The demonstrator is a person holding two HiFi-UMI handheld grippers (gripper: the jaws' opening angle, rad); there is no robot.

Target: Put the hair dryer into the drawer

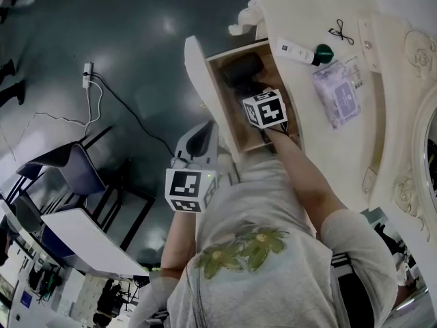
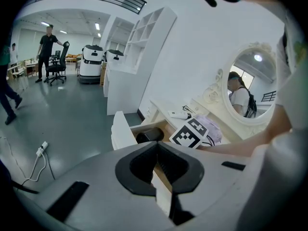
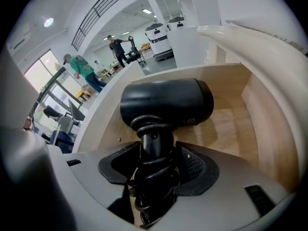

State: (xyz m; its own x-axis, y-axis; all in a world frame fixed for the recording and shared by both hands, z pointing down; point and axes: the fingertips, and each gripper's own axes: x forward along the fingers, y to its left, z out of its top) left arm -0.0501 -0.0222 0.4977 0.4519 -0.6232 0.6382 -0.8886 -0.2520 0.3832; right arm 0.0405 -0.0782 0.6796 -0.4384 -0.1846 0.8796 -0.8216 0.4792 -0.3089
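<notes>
Occlusions and cut-offs, hair dryer (image 3: 166,102) at drawer (image 1: 200,80).
Head view: the marker cube (image 1: 265,109) of the right gripper (image 3: 155,165) covers most of the dryer; only a dark barrel end shows in the drawer corner by the front panel. The drawer's near end is hidden under the person's arm (image 1: 307,176). Right gripper view: the handle's lower end and the cord coils sink behind the gripper body. Left gripper view: the dryer is only a dark stub behind the drawer front. The mirror (image 1: 431,149) is cut by the right edge. Print on the tube (image 1: 295,50) at the counter (image 1: 307,12) front edge and on the packet (image 1: 336,94) mid-counter is too small to read.
</notes>
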